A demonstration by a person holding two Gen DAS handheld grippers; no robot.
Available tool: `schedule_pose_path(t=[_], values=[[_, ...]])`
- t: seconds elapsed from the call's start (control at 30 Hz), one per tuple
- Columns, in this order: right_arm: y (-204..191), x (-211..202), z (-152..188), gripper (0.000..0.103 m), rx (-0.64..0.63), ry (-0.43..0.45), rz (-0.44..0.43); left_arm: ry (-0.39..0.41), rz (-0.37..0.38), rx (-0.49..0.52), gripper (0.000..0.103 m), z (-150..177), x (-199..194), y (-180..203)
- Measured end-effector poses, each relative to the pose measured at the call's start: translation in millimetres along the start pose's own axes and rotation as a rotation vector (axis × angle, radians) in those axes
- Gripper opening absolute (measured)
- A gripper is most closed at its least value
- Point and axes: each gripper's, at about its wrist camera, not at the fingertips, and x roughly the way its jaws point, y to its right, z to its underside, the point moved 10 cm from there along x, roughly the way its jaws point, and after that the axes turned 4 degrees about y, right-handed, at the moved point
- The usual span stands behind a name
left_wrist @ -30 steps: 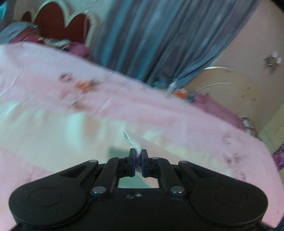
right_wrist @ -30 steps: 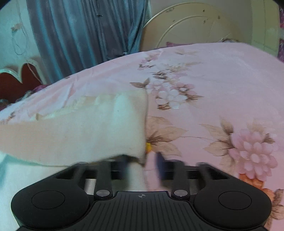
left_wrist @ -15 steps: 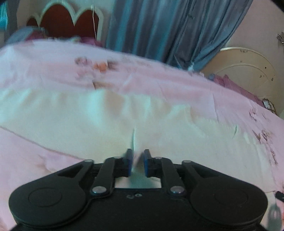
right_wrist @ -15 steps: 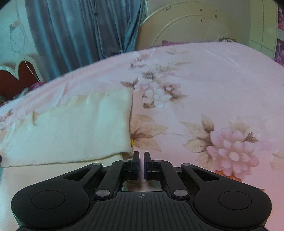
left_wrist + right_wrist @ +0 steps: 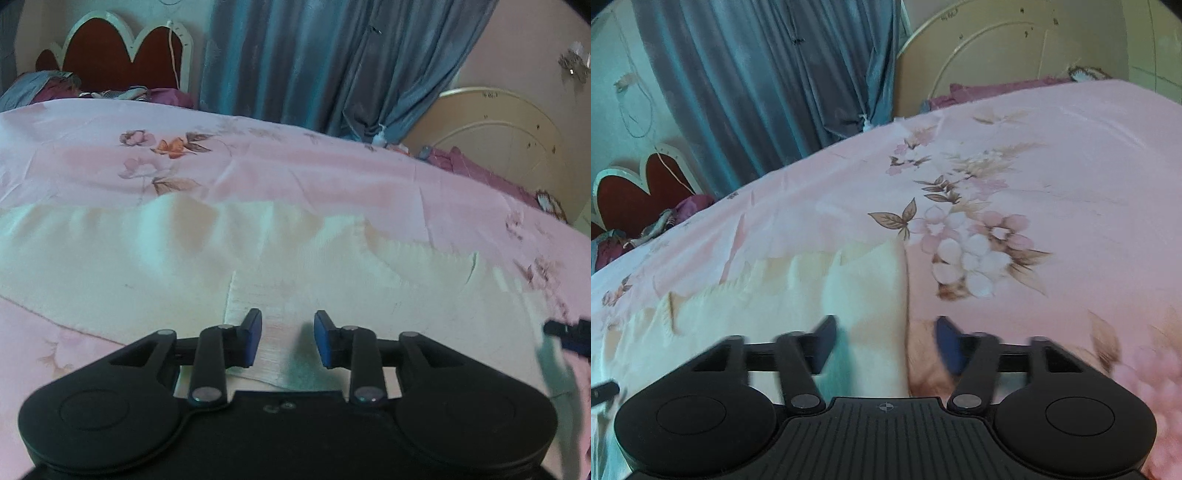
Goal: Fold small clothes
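Note:
A cream-white garment (image 5: 192, 254) lies flat on the pink floral bedspread (image 5: 295, 177), folded over with a scalloped far edge. My left gripper (image 5: 287, 341) is open and empty just above the garment's near folded edge. My right gripper (image 5: 886, 343) is open and empty over the garment's right edge (image 5: 871, 295), one finger above the cloth, the other above the bedspread (image 5: 1052, 177). The right gripper's tip shows at the far right of the left wrist view (image 5: 569, 334).
A red headboard (image 5: 110, 51) with white trim and a pile of clothes (image 5: 48, 86) stand at the bed's far left. A blue-grey curtain (image 5: 314, 62) hangs behind. A cream rounded footboard (image 5: 502, 133) is at the right.
Both grippers held the garment's edge, carried it over and laid it down, then opened and let go. The garment now lies folded on the bed.

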Motion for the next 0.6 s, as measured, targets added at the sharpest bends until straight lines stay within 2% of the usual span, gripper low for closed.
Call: schedule_pose_path(t=[0.2, 0.23, 0.27, 0.37, 0.43, 0.6], values=[[-3.3, 22.1, -9.1, 0.038, 0.006, -0.015, -0.004, -0.019, -0.014, 0.029, 0.03, 6.6, 10.5, -4.4], [-4.8, 23.8, -8.3, 0.031, -0.02, -0.016, 0.004, -0.018, -0.016, 0.037, 0.03, 6.4, 9.9, -3.2], [-4.2, 24.9, -7.4, 0.015, -0.046, -0.013, 0.021, -0.016, -0.017, 0.044, 0.031, 6.7, 9.7, -2.7], [1.3, 23.6, -9.6, 0.009, -0.057, 0.004, 0.05, -0.02, -0.03, 0.051, 0.03, 5.6, 6.6, -0.5], [5.5, 22.2, -9.5, 0.008, -0.067, 0.021, 0.089, -0.013, -0.037, 0.065, 0.03, 4.6, 4.7, 1.5], [-4.0, 6.8, -8.5, 0.009, -0.128, 0.041, 0.111, -0.009, -0.036, 0.104, 0.031, 6.5, 6.7, 0.4]])
